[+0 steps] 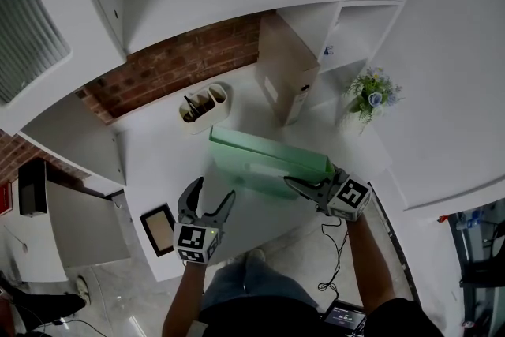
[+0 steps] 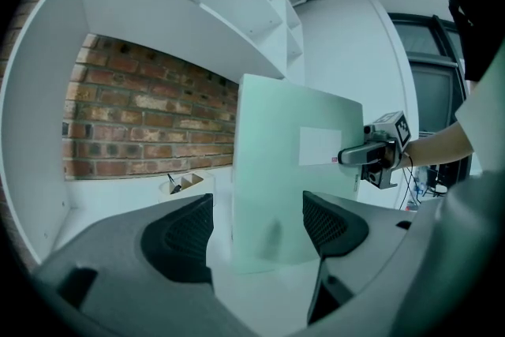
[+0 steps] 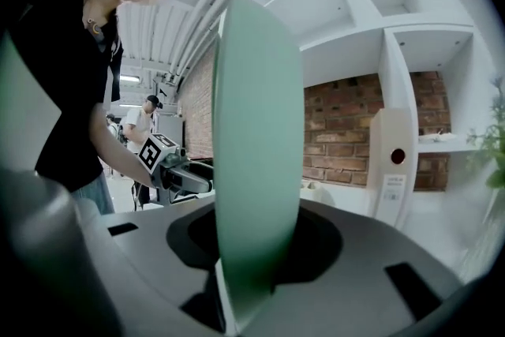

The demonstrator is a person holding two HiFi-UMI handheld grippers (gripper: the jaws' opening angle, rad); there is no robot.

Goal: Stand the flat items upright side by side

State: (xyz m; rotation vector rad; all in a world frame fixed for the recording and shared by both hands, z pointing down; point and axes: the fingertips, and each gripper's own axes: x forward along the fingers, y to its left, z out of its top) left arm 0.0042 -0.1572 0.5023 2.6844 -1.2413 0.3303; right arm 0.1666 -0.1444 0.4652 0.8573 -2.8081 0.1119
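A pale green flat folder [image 1: 264,158] stands on its long edge on the white desk [image 1: 150,162], slightly tilted. My right gripper [image 1: 304,187] is shut on the folder's right end; in the right gripper view the green folder [image 3: 256,162] runs up from between the jaws of the right gripper [image 3: 256,249]. My left gripper [image 1: 213,189] is open and empty, just in front of the folder's near face, apart from it. In the left gripper view the folder [image 2: 292,177] fills the gap beyond the open left gripper [image 2: 256,229], with the right gripper [image 2: 371,154] on its right edge.
A beige file box [image 1: 288,79] stands upright at the back by the shelf divider. A pen holder [image 1: 203,106] sits against the brick wall. A small plant [image 1: 371,95] is at the right, and a dark-framed flat item [image 1: 159,229] lies near the front left edge.
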